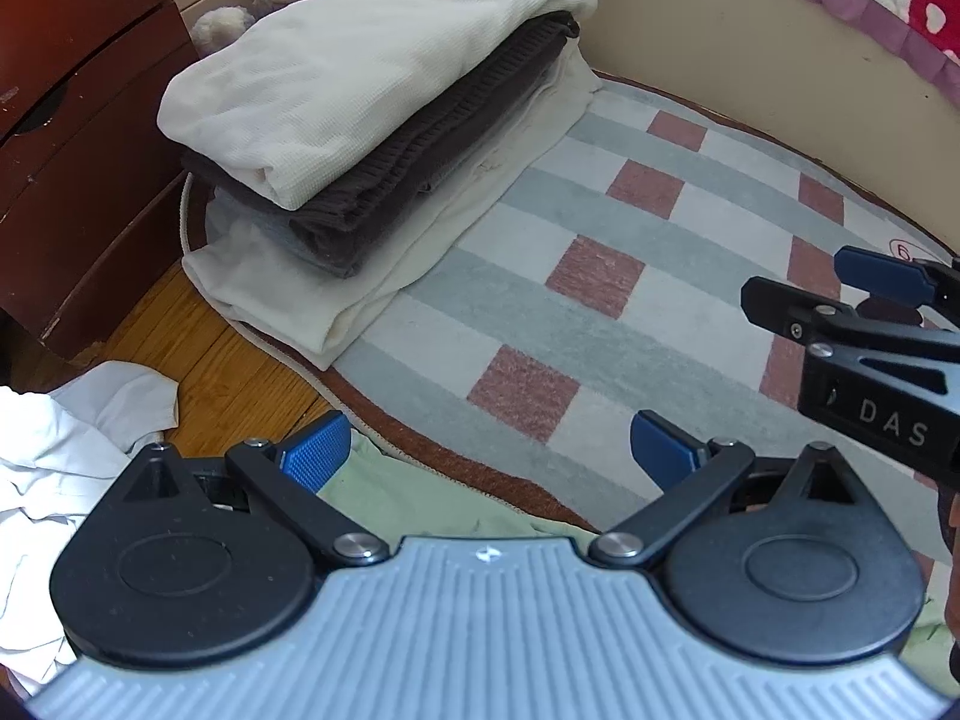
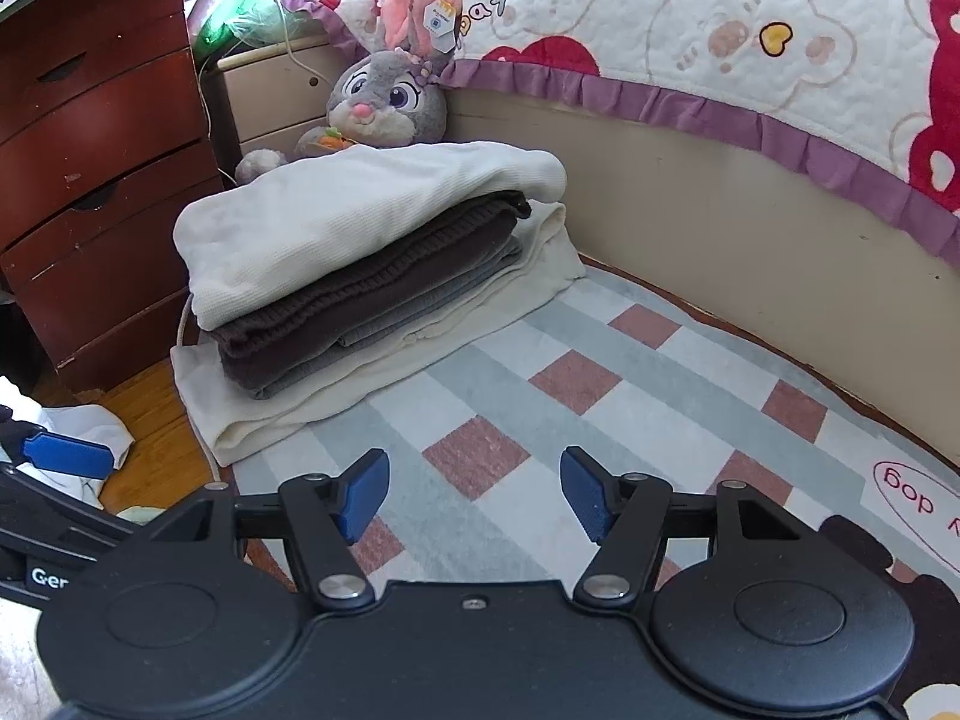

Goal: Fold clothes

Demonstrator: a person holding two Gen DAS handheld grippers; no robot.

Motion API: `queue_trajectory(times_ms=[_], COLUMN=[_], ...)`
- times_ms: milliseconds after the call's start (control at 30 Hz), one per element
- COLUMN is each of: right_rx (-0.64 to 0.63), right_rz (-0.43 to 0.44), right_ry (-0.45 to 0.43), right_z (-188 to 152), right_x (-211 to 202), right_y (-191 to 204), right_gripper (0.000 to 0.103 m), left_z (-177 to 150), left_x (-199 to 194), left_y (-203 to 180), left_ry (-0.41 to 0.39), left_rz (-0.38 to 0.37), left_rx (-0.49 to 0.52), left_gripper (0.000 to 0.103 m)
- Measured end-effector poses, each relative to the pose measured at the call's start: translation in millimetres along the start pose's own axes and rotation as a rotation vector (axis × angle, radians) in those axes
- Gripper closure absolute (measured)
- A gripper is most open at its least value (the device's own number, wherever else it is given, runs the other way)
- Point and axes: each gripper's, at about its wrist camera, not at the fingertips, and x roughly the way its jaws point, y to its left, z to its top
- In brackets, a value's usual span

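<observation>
A stack of folded clothes (image 1: 360, 90) (image 2: 360, 228) rests on the far left of the checked rug (image 1: 600, 312): white on top, dark brown and grey under it, cream at the bottom. My left gripper (image 1: 489, 450) is open over the rug's near edge, above a pale green garment (image 1: 414, 492) that its pads do not touch. A crumpled white garment (image 1: 54, 456) lies on the wood floor to its left. My right gripper (image 2: 474, 492) is open over bare rug with nothing between its fingers; it also shows at the right edge of the left wrist view (image 1: 870, 300).
A dark red chest of drawers (image 1: 72, 120) stands left of the stack. A grey plush rabbit (image 2: 384, 102) sits behind it. The beige bed side (image 2: 720, 210) with a frilled quilt (image 2: 750, 30) bounds the rug at the back and right.
</observation>
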Motion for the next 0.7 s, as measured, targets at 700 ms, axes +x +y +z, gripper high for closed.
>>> queue_trajectory(times_ms=[700], right_rx=[0.001], right_rz=[-0.006], right_ry=[0.018], right_z=[-1.9], right_x=[-8.6], right_y=[-6.9], right_gripper=[0.033], left_z=[-1.8], left_x=[-7.8], left_y=[-9.2], left_ry=[-0.026], left_rz=[0.023], left_rx=[0.032], left_gripper=[0.001])
